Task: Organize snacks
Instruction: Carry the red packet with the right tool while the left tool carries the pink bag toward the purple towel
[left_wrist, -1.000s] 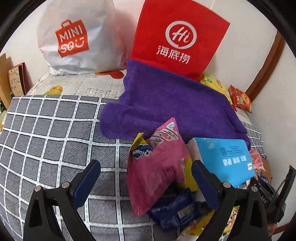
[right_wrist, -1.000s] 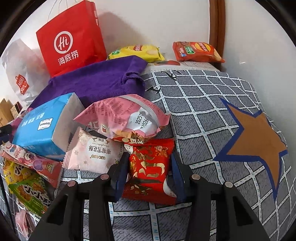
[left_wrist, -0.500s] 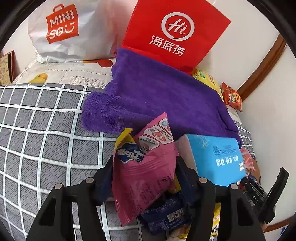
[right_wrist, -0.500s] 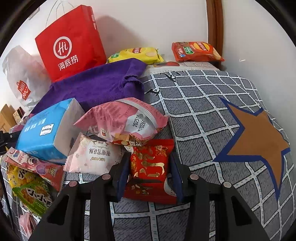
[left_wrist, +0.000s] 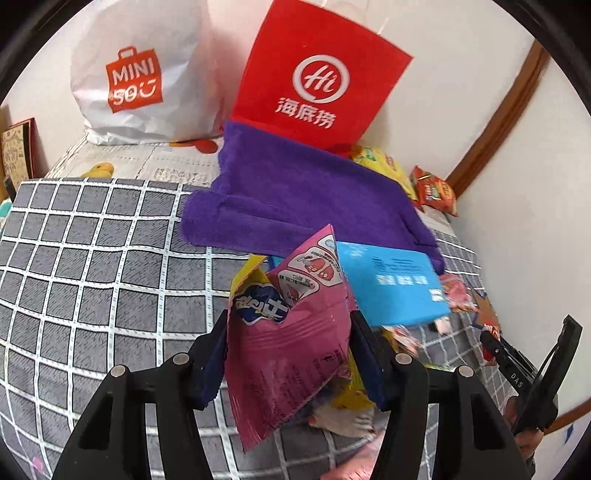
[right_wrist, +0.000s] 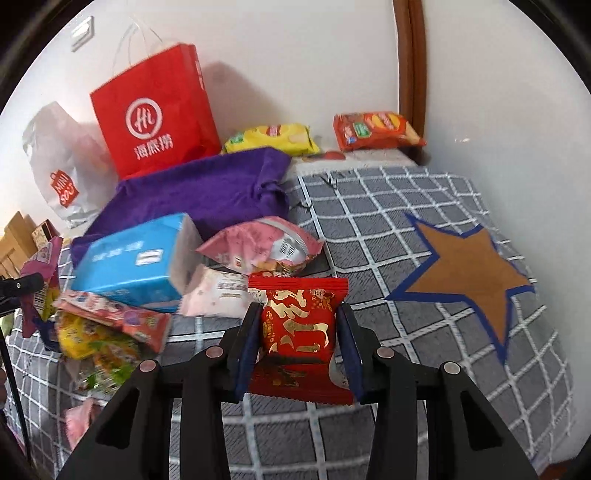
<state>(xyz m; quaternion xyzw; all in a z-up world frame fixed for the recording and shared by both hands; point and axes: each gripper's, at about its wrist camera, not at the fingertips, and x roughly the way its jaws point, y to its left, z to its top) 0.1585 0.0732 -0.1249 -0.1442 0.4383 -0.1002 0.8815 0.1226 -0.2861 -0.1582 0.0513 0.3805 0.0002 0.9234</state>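
My left gripper (left_wrist: 290, 354) is shut on a pink snack bag (left_wrist: 291, 347) and holds it lifted above the checked bed cover (left_wrist: 92, 266). My right gripper (right_wrist: 297, 339) is shut on a red snack packet with gold print (right_wrist: 299, 325), raised off the cover. A pile of snacks lies to its left: a blue tissue pack (right_wrist: 133, 262), a pink-and-white bag (right_wrist: 262, 245), a pale pink packet (right_wrist: 218, 291) and yellow-green packets (right_wrist: 96, 339). The blue pack (left_wrist: 391, 284) also shows behind the pink bag in the left wrist view.
A purple towel (right_wrist: 199, 192) lies behind the pile. A red paper bag (right_wrist: 155, 114) and a white Miniso bag (left_wrist: 140, 77) stand by the wall. Yellow (right_wrist: 273, 138) and orange (right_wrist: 376, 129) chip bags lie at the back. A brown star (right_wrist: 469, 277) marks the cover at right.
The left gripper closed on the pink bag and lifted it from the pile. The right gripper, which was gripping the red packet throughout, lifted it off the cover.
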